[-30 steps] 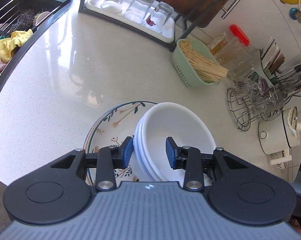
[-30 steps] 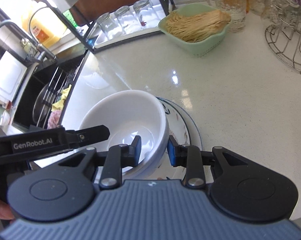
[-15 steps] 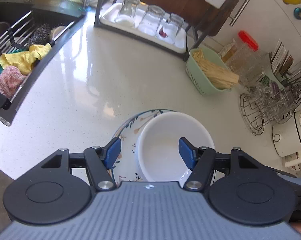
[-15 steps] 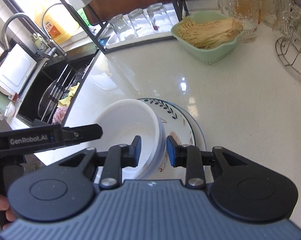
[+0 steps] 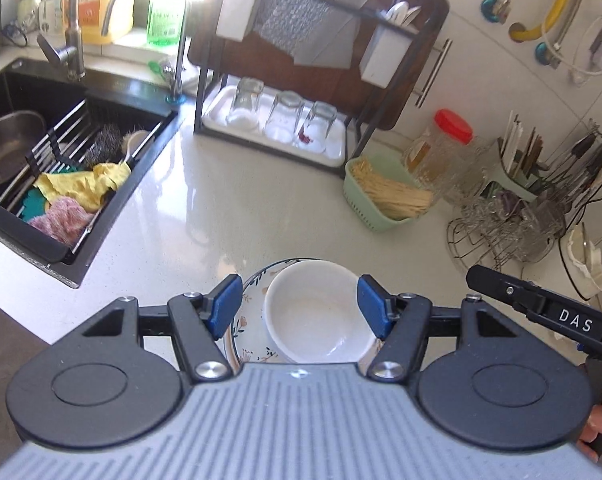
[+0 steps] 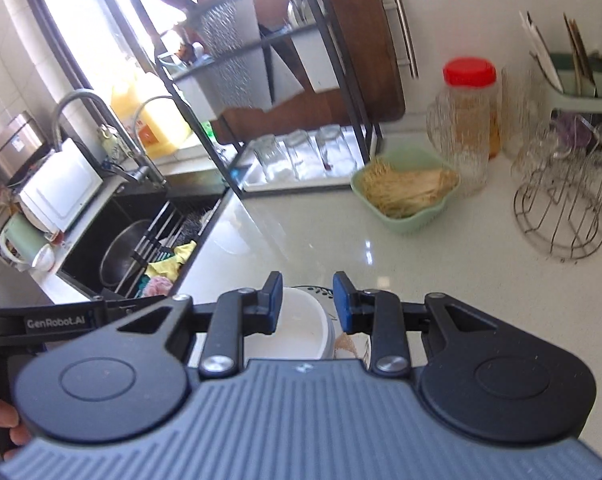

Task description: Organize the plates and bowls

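Note:
A stack of white bowls (image 5: 317, 312) sits on a floral plate (image 5: 243, 320) near the counter's front edge. My left gripper (image 5: 299, 306) hovers above them, open wide, with its blue pads (image 5: 225, 306) clear of the rim on both sides. My right gripper (image 6: 308, 304) also hangs above the bowls (image 6: 297, 324), jaws a little apart and nothing pinched between them. The plate's edge (image 6: 321, 291) peeks out past the bowls. The right gripper's finger (image 5: 541, 308) shows at the right of the left wrist view. The left gripper's finger (image 6: 57, 322) shows at the left of the right wrist view.
A black sink (image 5: 29, 152) with a wire basket of cloths lies to the left. At the back stands a dish rack (image 5: 277, 128) with three upturned glasses. To the right are a green basket of sticks (image 5: 385, 196), a red-lidded jar (image 5: 441, 152) and a wire glass stand (image 5: 501, 220).
Both grippers have risen and drawn back from the bowls, which stay on the plate. The left jaws opened from a narrow gap at the rim to wide. The right jaws kept their gap.

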`<control>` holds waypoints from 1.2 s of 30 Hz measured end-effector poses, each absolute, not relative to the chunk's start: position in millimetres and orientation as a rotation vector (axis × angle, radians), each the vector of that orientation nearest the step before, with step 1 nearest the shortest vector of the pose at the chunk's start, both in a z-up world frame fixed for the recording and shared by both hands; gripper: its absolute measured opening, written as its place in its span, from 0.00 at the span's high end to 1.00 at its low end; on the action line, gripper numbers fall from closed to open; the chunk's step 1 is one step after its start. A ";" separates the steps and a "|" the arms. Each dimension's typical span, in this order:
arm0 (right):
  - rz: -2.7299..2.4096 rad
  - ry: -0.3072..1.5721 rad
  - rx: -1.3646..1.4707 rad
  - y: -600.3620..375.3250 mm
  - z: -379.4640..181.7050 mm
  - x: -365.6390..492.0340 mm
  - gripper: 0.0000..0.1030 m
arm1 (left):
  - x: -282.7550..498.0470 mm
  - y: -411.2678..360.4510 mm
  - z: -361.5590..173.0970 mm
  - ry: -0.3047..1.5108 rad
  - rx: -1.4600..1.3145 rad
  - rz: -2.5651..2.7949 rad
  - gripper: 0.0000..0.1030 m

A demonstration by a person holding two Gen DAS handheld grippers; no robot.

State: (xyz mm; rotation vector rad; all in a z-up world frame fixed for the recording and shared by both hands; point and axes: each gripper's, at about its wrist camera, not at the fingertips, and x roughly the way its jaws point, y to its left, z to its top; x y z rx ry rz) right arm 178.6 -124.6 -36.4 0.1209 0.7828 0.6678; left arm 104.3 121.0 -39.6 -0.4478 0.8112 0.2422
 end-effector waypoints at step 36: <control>0.441 0.688 0.199 -158.1 -38.2 30.9 0.15 | -37.2 138.2 -5.7 0.766 -0.245 0.165 0.04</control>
